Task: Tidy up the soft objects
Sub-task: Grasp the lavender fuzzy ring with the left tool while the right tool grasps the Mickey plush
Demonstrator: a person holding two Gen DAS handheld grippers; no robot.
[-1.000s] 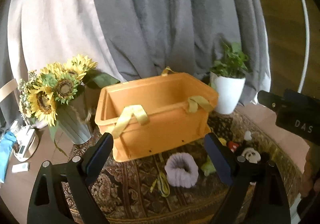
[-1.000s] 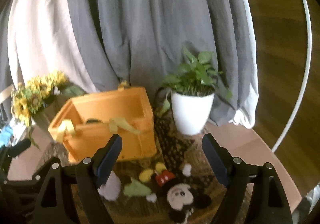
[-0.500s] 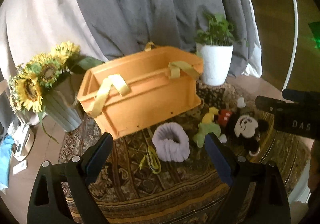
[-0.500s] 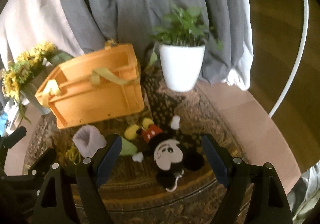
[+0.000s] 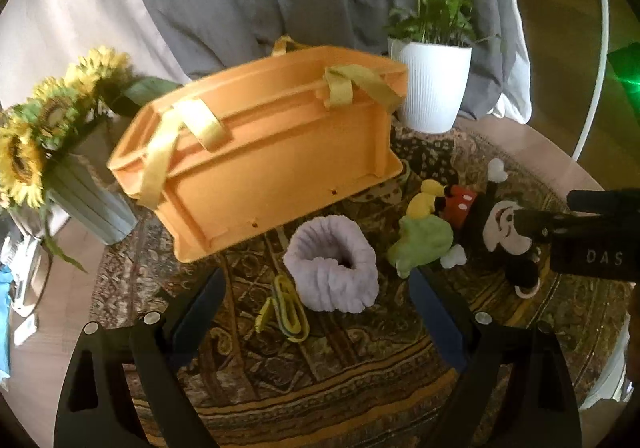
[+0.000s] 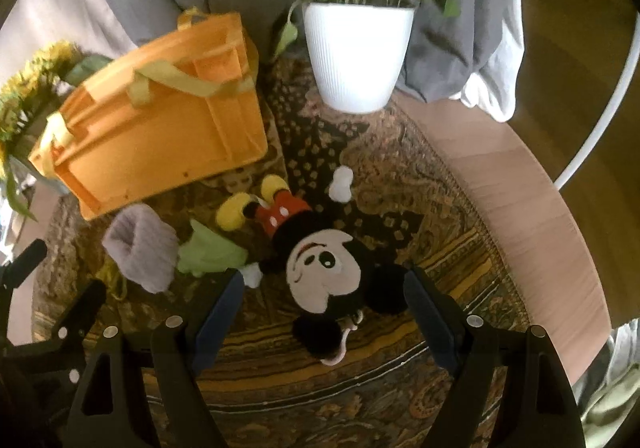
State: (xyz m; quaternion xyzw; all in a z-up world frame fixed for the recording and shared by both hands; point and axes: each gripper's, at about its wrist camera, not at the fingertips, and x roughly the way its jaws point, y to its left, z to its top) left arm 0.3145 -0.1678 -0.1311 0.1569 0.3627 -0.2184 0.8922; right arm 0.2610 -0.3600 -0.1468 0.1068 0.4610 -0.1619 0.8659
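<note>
Right gripper (image 6: 324,312) hovering, fingers spread, empty; mouse plush (image 6: 320,268) lying on rug between them, body axis running away toward orange crate (image 6: 160,128). Left gripper (image 5: 316,312) spread, facing lilac band (image 5: 332,268), probably farther off.

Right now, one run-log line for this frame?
phase: approach | left tongs: open, over lilac wrist band | right tongs: open, over Mickey plush | orange crate: no soft item visible inside

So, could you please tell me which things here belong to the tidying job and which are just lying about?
Job: Mickey plush, lilac scrunchie, green soft toy, yellow band, orange crate.
Lying about: potted plant, sunflower vase, patterned rug.
</note>
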